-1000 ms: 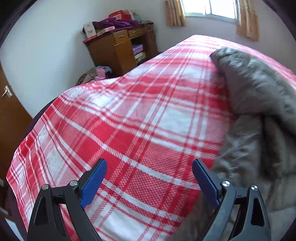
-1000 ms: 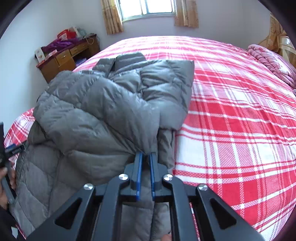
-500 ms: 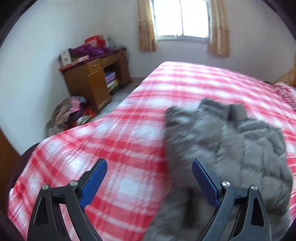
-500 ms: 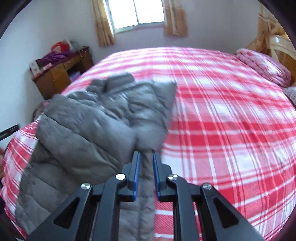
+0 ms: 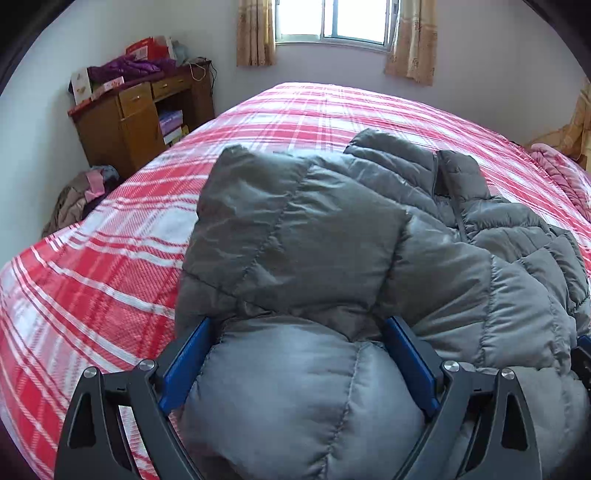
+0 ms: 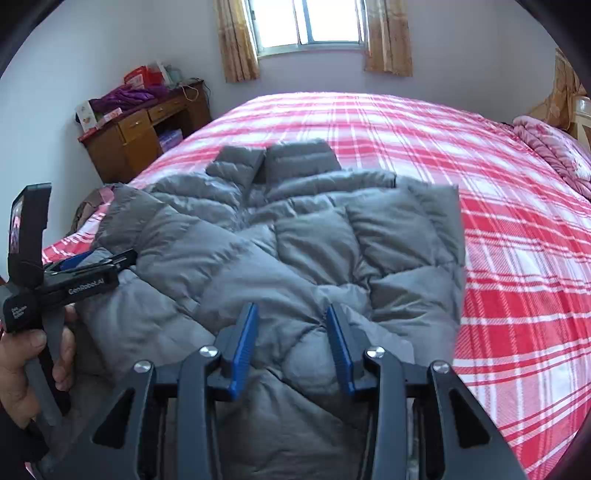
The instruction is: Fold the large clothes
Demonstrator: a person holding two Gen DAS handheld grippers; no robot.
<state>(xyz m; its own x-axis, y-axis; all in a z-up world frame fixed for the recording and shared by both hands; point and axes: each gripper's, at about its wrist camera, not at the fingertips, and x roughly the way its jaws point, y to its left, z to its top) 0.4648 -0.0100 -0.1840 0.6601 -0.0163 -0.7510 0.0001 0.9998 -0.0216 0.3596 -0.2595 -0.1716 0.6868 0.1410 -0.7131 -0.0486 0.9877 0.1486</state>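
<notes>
the right wrist view is showing a hand (image 6: 26,365) holding the left hand-held gripper (image 6: 92,263) at the grey down jacket (image 6: 280,258), its pads hidden there. only the left wrist view is showing that hand-held gripper (image 5: 295,354) gaping wide around a puffy fold. the right hand-held gripper (image 6: 291,347) is opening, jacket between unpressing pads. the jacket is lying near the plaid bed's (image 6: 517,236) left edge; a wooden desk (image 6: 140,136) and curtained window (image 6: 306,22) are standing beyond.
</notes>
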